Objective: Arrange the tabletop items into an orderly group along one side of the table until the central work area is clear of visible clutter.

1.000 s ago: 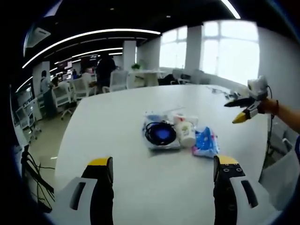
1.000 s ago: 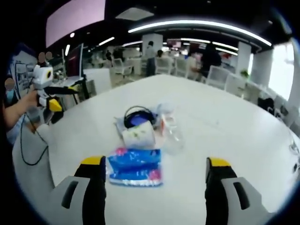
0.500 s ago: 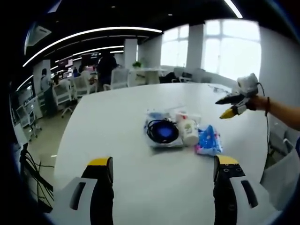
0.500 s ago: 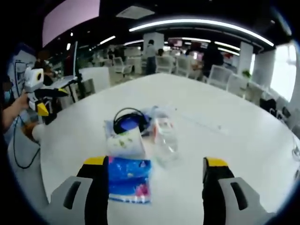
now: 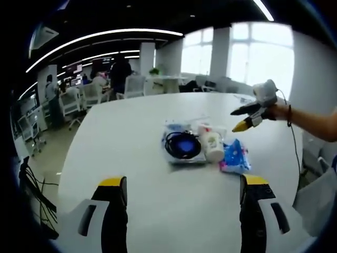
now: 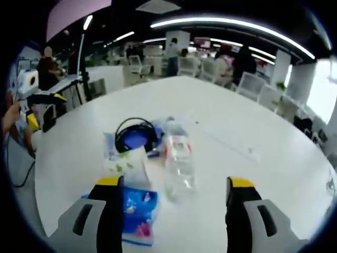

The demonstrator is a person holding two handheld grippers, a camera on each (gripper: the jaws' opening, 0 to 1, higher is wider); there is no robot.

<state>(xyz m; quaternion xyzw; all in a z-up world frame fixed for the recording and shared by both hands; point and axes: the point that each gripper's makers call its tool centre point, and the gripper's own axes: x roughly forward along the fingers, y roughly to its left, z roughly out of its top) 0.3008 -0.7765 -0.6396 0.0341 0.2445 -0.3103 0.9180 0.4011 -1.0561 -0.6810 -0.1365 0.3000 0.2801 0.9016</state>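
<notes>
Clutter: clear plastic water bottle, blue printed packet, coiled black cable, bunched mid-table on white round table.
Right gripper: jaws spread, empty, above bottle.
Left gripper: spread, empty, well back.
Advice: straddle bottle squarely before closing.

Bright, even light from curved ceiling strips and blown-out windows. Soft sheen on the white desk, faint shadows only. Heavy fisheye bending toward the edges. Slightly soft focus throughout, background people blurred.
</notes>
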